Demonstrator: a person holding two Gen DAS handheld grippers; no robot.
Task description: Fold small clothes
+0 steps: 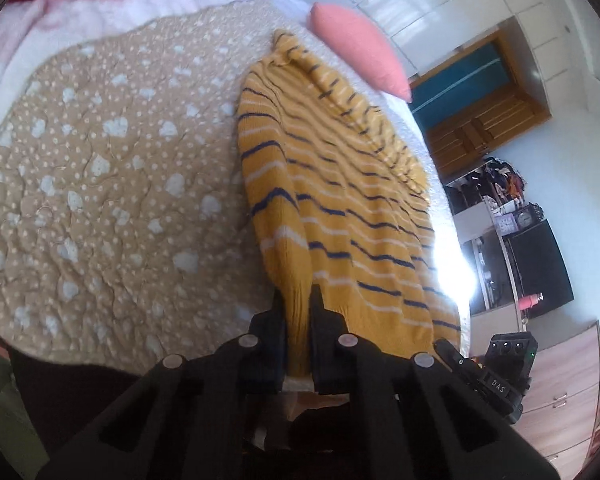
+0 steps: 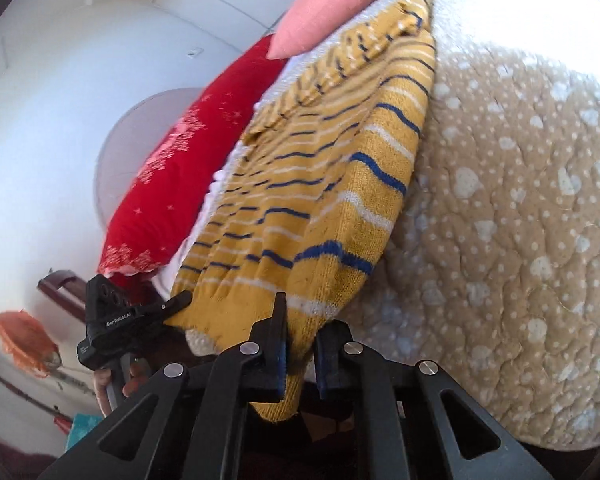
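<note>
Right now your left gripper point(image 1: 298, 312) is clamped onto the near edge of the yellow striped sweater point(image 1: 332, 184), its two black fingers pinching a fold of the yellow knit between them with no gap to spare. Your right gripper point(image 2: 300, 324) is closed the same way on another part of that near edge, and a flap of the knit hangs down between and below its fingers.

You can see the sweater lying lengthwise away from you on the tan spotted quilt point(image 1: 112, 168), partly over the quilt's edge and onto the white bedspread point(image 1: 384, 92) beside it. Its navy and white stripes run across the body, and one sleeve is bunched in ridges along the far side. The near hem is raised off the bed where you hold it, while the far end rests flat.

Past the sweater's far end sits a pink cushion point(image 1: 360, 52), and a red pillow point(image 2: 188, 168) with a pale pattern lies along the bed's edge. From the right wrist view, your left hand point(image 2: 116, 380) shows wrapped around its gripper's handle. From the left wrist view, a wooden door point(image 1: 480, 108) and a cluttered shelf point(image 1: 500, 208) stand off to the side.
</note>
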